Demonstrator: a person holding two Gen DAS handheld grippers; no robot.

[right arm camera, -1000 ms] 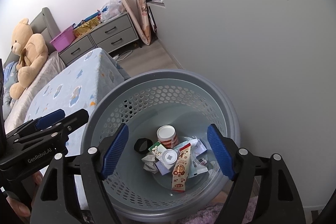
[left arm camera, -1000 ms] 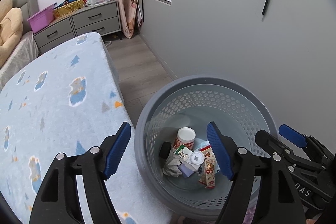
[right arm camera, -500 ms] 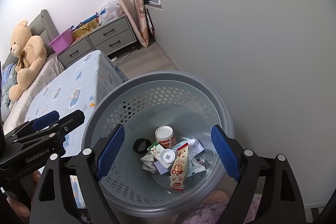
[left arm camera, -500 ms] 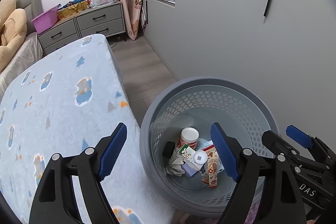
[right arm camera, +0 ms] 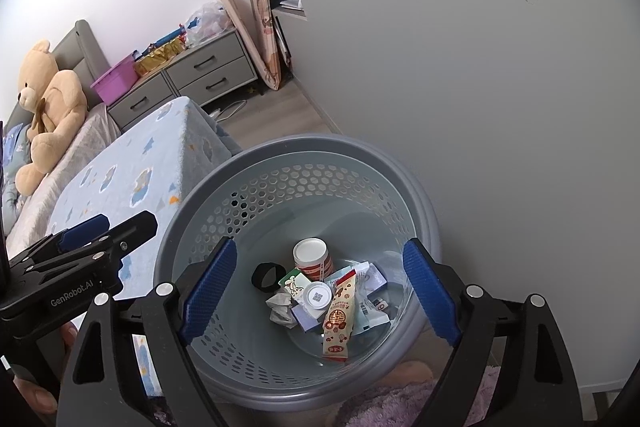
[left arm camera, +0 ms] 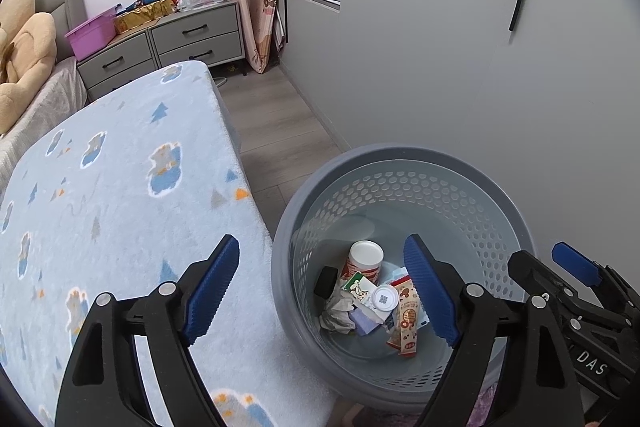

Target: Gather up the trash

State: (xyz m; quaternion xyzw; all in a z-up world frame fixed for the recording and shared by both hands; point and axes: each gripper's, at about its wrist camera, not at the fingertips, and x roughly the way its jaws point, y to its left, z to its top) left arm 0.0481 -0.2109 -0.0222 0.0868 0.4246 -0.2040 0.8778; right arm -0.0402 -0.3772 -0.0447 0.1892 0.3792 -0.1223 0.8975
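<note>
A grey perforated trash basket (left arm camera: 472, 195) (right arm camera: 280, 155) stands on the floor between the bed and the wall. In it lie several pieces of trash: a red-and-white cup (right arm camera: 312, 259), a snack wrapper (right arm camera: 339, 315), crumpled paper (right arm camera: 280, 311), a black band (right arm camera: 266, 277). My left gripper (left arm camera: 320, 291) is open and empty, above the bed's edge and the basket's left rim. My right gripper (right arm camera: 316, 291) is open and empty, held over the basket. The right gripper also shows in the left wrist view (left arm camera: 576, 267), and the left one in the right wrist view (right arm camera: 84, 231).
The bed with a light blue patterned blanket (left arm camera: 112, 187) lies left of the basket. A grey wardrobe wall (left arm camera: 480, 47) stands to the right. Grey drawers (left arm camera: 192, 39) with clutter, leaning boards (left arm camera: 260, 7) and a teddy bear (right arm camera: 48, 99) are at the far end. A purple rug (right arm camera: 400, 403) lies below.
Both grippers have risen and drawn back slightly, so the basket looks smaller and lower. Both stay open and empty. The trash in the basket has not moved.
</note>
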